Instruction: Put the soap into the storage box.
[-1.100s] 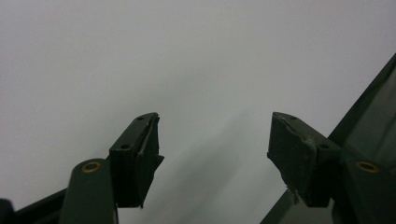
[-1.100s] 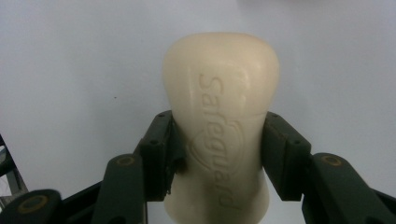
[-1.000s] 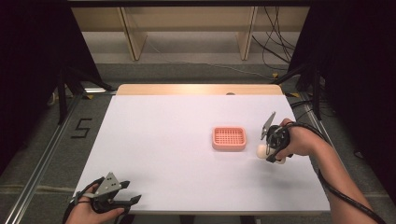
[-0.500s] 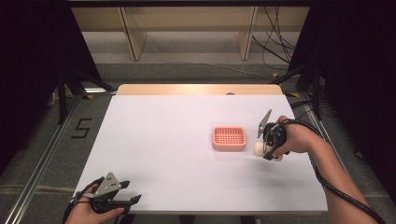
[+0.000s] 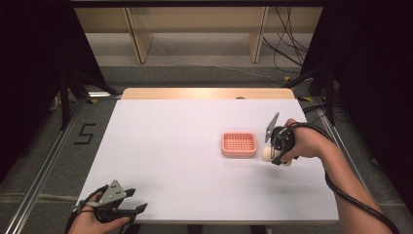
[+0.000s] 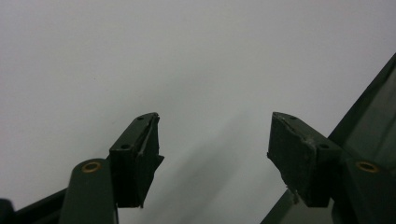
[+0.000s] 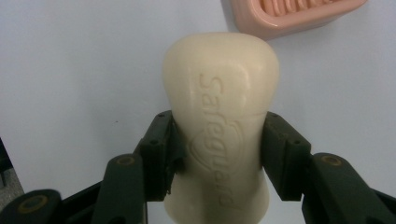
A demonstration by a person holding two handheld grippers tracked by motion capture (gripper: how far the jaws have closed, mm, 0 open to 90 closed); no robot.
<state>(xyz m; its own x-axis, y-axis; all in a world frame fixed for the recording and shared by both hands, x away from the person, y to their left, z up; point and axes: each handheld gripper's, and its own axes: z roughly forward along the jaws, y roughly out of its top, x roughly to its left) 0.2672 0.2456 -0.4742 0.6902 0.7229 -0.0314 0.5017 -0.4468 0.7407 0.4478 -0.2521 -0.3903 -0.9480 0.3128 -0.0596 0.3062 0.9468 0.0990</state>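
Cream soap bar (image 7: 219, 116) clamped in right gripper (image 5: 278, 146) jaws beside pink dish (image 5: 238, 145); left gripper (image 6: 212, 154) jaws spread.

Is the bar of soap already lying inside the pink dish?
No, the bar of soap is clamped between the jaws of the right gripper, and the pink dish lies apart from it.

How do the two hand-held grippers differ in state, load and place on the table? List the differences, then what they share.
The left hand-held gripper is open; the right hand-held gripper is shut. The left holds nothing; the right clamps a cream soap bar by its sides. The left sits at the table's near left corner; the right is beside the pink dish. Both have two black jaws and a trailing cable.
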